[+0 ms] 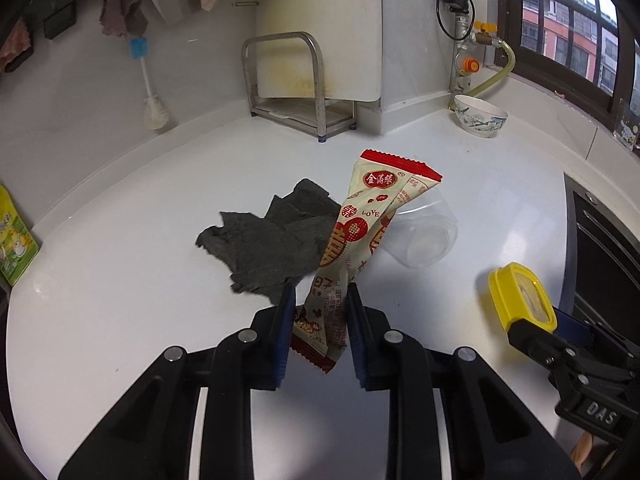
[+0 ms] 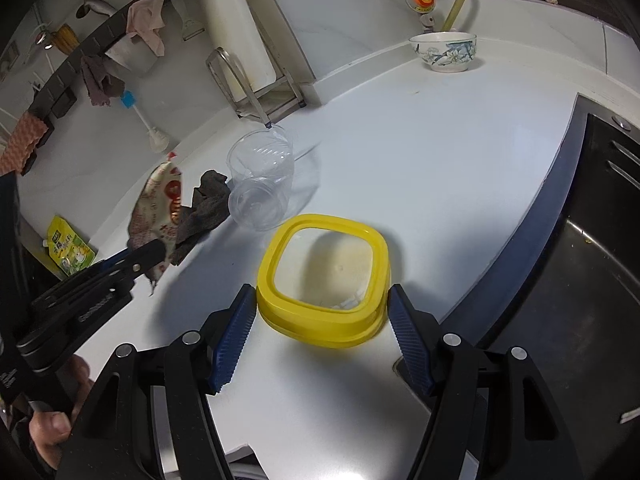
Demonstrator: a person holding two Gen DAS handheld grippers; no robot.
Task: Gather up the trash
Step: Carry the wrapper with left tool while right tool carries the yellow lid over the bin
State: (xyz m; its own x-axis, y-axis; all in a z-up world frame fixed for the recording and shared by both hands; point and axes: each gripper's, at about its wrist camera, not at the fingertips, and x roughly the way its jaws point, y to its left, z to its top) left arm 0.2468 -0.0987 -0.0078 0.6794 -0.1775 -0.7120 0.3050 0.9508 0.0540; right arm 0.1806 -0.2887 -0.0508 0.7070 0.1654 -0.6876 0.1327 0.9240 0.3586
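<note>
My left gripper point(image 1: 320, 294) is shut on a cream and red snack wrapper point(image 1: 360, 224) and holds it upright above the white counter point(image 1: 120, 280). The wrapper also shows in the right wrist view point(image 2: 158, 208), pinched in the left gripper point(image 2: 156, 250). My right gripper point(image 2: 322, 294) is shut on a yellow-rimmed container lid point(image 2: 324, 276), held just above the counter; it also shows in the left wrist view point(image 1: 520, 300). A crumpled dark grey cloth point(image 1: 272, 244) lies behind the wrapper. A clear plastic jar point(image 2: 260, 176) lies on its side beside it.
A patterned bowl point(image 2: 444, 52) stands at the back right by the gas pipe. A metal rack point(image 1: 288, 84) holds a cutting board at the back. A green-yellow packet point(image 2: 70, 250) lies at the left. A dark sink point(image 2: 580, 280) is on the right.
</note>
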